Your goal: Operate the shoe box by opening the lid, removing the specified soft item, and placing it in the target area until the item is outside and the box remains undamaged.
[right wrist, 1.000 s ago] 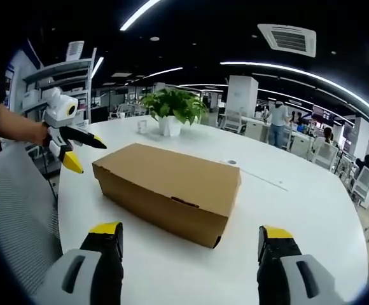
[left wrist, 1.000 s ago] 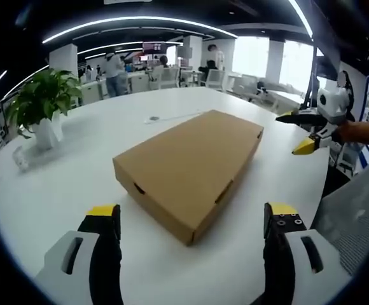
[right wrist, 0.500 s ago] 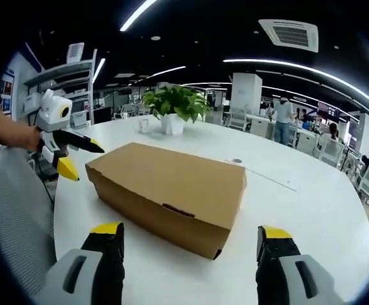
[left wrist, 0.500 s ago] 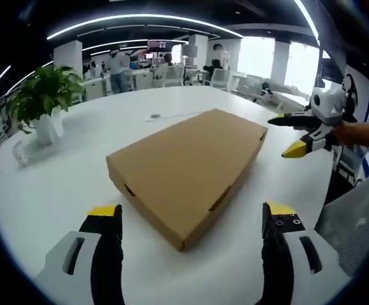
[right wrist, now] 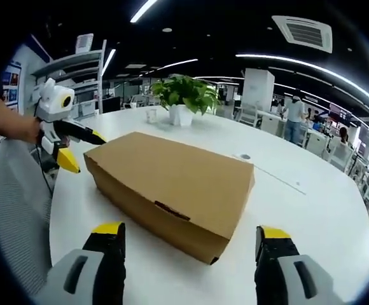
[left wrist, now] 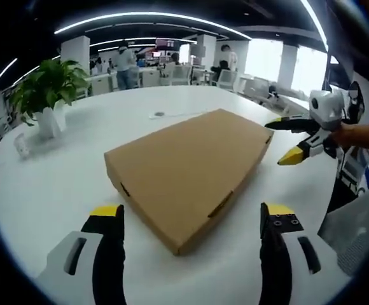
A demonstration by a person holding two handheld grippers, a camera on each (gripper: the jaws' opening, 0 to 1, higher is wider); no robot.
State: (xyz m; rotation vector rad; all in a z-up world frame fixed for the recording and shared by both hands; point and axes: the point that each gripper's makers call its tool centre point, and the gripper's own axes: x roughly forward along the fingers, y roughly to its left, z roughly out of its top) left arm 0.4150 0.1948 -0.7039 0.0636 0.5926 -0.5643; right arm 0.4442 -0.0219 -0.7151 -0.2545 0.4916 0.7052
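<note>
The shoe box (left wrist: 187,168) is seen lying flat and closed on the round white table (left wrist: 51,184), its lid seated all round, so the soft item named in the task cannot be seen and is judged to be inside. In the left gripper view the box is found at about 12 o'clock from the left gripper (left wrist: 191,219), whose fingers (left wrist: 106,219) are spread wide and hold nothing; a corner of the box is aimed between them, which suits steadying the box. In the same view the right gripper (left wrist: 289,140) is found at about 2 o'clock, just beside the far end of the box, its yellow-tipped fingers parted and empty. Whether they touch the cardboard cannot be told. That placement suggests the lid edge at that end is meant to be lifted. A potted plant (left wrist: 44,95) stands well apart at 10 o'clock, clear of the work. The opening step is judged not yet done.
</note>
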